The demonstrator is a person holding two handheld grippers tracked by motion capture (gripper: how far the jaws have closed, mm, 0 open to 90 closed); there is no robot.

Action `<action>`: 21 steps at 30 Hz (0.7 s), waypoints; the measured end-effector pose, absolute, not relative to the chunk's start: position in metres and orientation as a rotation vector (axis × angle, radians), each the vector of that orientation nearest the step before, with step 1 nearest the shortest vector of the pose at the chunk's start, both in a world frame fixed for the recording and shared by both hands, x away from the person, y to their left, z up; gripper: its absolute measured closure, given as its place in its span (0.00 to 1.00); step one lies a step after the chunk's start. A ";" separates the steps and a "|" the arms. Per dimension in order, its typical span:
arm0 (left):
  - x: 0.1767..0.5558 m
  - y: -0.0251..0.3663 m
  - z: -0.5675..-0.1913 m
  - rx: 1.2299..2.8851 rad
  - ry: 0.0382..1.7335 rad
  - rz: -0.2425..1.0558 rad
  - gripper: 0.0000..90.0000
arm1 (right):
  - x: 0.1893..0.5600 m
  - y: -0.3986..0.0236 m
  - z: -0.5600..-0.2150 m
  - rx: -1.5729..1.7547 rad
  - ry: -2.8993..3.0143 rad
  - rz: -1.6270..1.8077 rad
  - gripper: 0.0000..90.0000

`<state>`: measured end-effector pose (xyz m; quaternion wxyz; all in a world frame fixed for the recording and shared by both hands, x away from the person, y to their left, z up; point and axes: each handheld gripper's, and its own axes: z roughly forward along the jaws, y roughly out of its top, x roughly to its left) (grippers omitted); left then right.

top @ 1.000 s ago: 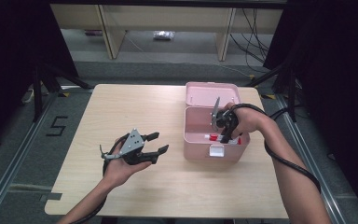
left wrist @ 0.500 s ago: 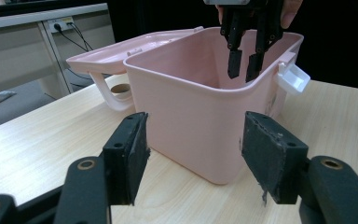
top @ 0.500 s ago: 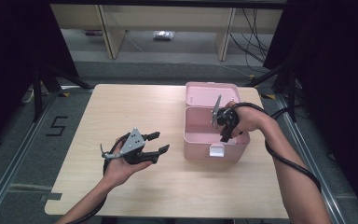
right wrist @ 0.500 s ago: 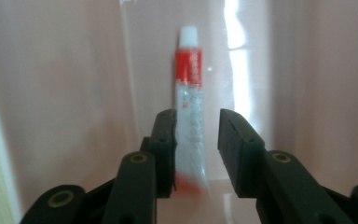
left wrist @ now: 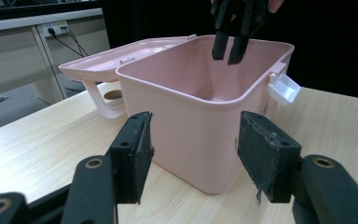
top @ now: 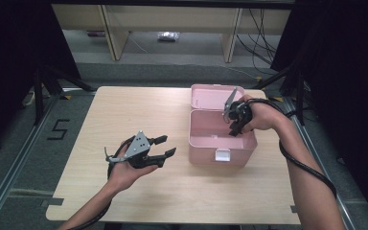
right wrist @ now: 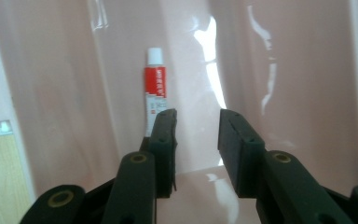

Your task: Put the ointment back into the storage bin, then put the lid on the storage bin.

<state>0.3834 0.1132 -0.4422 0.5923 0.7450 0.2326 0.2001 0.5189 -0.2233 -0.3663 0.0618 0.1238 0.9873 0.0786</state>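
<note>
The light wooden table [top: 124,110] stands on a grey floor [top: 172,72]. A figure 5 [top: 59,129] is marked in black on the floor just left of the table. Metal rails [top: 9,182] run along both sides. Behind are pale wooden shelf uprights [top: 110,33], loose black cables [top: 258,24] and a small silvery packet [top: 167,36] (too blurred to identify). A wall socket [left wrist: 56,29] shows in the left gripper view.

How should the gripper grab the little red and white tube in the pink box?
Probably from above, through the open top of the pink plastic box. The small red-and-white tube with the white cap lies flat on the floor, so pinch its narrow red middle across the width with the right gripper.
</note>
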 end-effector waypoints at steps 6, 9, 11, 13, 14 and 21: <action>0.383 0.111 -0.438 1.725 0.531 0.465 0.51 | 0.518 -0.232 -0.358 0.500 2.937 0.329 0.72; 0.382 0.109 -0.438 1.726 0.530 0.459 0.52 | 0.517 -0.237 -0.354 0.540 2.903 0.344 0.71; 0.380 0.108 -0.438 1.723 0.524 0.453 0.52 | 0.517 -0.239 -0.352 0.557 2.885 0.370 0.69; 0.378 0.107 -0.437 1.723 0.514 0.450 0.53 | 0.517 -0.240 -0.351 0.562 2.876 0.386 0.69; 0.378 0.107 -0.437 1.718 0.518 0.447 0.54 | 0.516 -0.241 -0.350 0.593 2.853 0.403 0.68; 0.379 0.106 -0.435 1.714 0.516 0.452 0.62 | 0.524 -0.247 -0.341 0.722 2.751 0.487 0.67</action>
